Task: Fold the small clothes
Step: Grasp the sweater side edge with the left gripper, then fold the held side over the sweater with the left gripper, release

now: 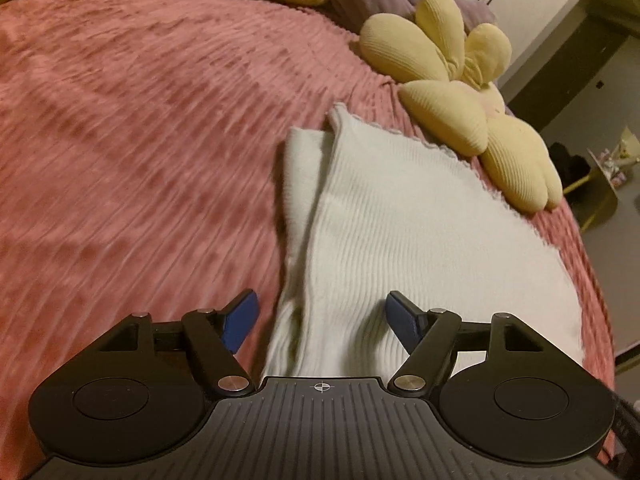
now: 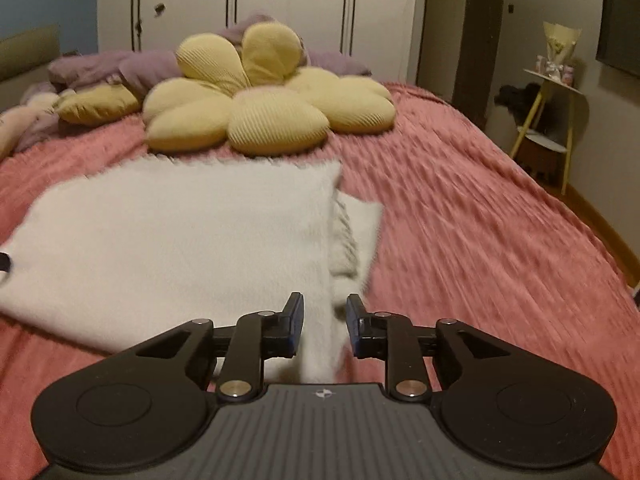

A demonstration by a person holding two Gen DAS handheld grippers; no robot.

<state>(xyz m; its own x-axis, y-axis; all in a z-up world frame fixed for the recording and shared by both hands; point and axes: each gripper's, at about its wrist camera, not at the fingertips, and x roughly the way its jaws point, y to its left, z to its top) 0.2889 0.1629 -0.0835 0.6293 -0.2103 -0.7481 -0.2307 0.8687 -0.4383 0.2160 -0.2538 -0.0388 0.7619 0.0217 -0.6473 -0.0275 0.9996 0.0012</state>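
A white ribbed garment [image 1: 404, 240] lies on the pink bedspread [image 1: 140, 140], with one side folded over along its length. My left gripper [image 1: 322, 312] is wide open above the garment's near end, its blue pads on either side of the cloth. In the right wrist view the same garment [image 2: 180, 232] lies flat, a folded flap sticking out at its right side. My right gripper [image 2: 324, 312] is partly open, with the garment's near right edge between its jaws; they are not closed on it.
A yellow flower-shaped cushion [image 2: 264, 100] lies just beyond the garment, also in the left wrist view [image 1: 460, 112]. Purple bedding [image 2: 120, 64] is piled at the head of the bed. A small side table [image 2: 552, 120] stands off the bed's right side, by the wall.
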